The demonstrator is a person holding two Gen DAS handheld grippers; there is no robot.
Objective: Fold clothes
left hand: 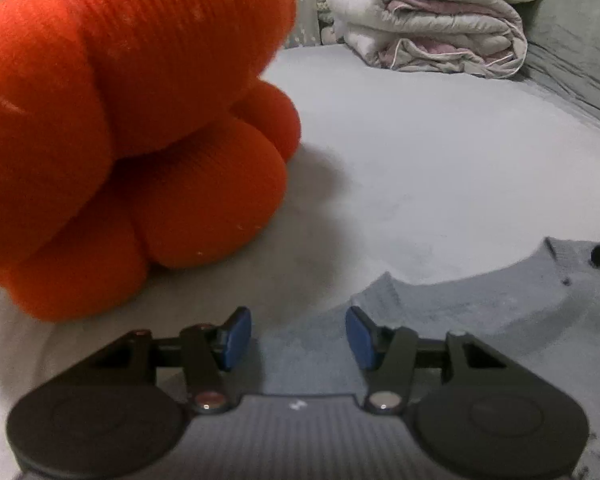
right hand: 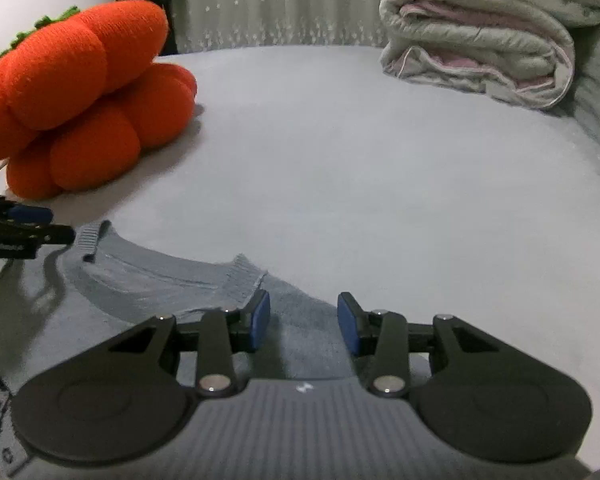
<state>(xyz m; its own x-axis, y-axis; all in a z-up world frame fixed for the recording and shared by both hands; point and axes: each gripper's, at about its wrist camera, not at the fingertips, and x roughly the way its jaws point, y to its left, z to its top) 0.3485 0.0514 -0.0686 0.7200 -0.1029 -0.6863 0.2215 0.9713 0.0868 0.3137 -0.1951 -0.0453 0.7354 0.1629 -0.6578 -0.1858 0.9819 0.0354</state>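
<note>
**Sweater Laid Flat, Folding Yet to Begin**

At the far left of the bed sat a large orange knotted cushion, well clear of the work. Just to its right, the left gripper hovered over the left shoulder of a grey-blue knit sweater, its blue pads standing apart with nothing pinched between them. The sweater lay spread on the pale bedsheet, its neckline facing away toward the head of the bed. Further right, the right gripper hung above the sweater's other shoulder, beside the ribbed collar; its jaws were likewise released, with fabric beneath them but none visibly grasped. At the far right, a rolled quilt rested against the bed's edge.

Judging by the flat, unfolded garment, no fold appeared made. Both shoulders still needed gripping, and every fold remained to be done.
</note>
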